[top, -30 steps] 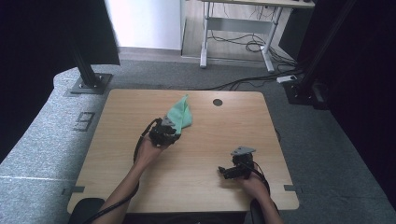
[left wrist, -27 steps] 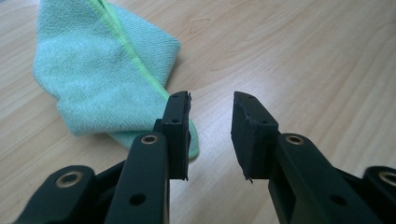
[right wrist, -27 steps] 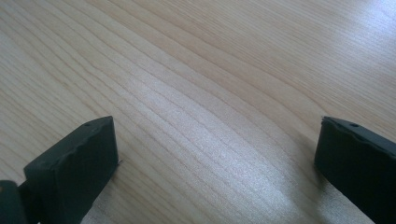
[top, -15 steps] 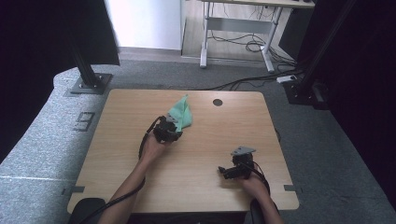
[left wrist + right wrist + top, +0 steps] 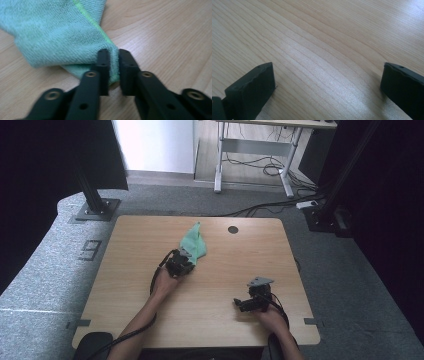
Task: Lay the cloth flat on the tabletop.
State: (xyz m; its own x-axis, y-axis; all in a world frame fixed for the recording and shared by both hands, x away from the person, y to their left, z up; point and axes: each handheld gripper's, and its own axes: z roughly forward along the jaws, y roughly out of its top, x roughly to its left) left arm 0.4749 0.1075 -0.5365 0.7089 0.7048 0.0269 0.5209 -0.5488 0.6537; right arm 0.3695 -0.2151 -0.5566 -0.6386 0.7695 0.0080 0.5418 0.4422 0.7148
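A green cloth [image 5: 194, 241] lies bunched on the wooden table [image 5: 125, 245], just left of the middle. My left gripper [image 5: 182, 260] sits at the cloth's near corner. In the left gripper view the cloth [image 5: 57, 32] has a fold pinched between the two black jaws, and the left gripper [image 5: 113, 72] has just closed on that corner. My right gripper [image 5: 240, 304] rests low over bare wood at the front right, held by a hand. In the right gripper view, the right gripper [image 5: 327, 82] has its jaws wide apart with only table grain between them.
A round cable hole [image 5: 233, 229] sits near the table's far edge. Grey carpet surrounds the table, with black stand bases [image 5: 95, 210] at the far left and far right. Another desk's white legs [image 5: 252, 150] and loose cables lie beyond.
My left gripper has dropped down onto the cloth's near corner and its jaws have closed on the fold. The right gripper has stayed where it was.
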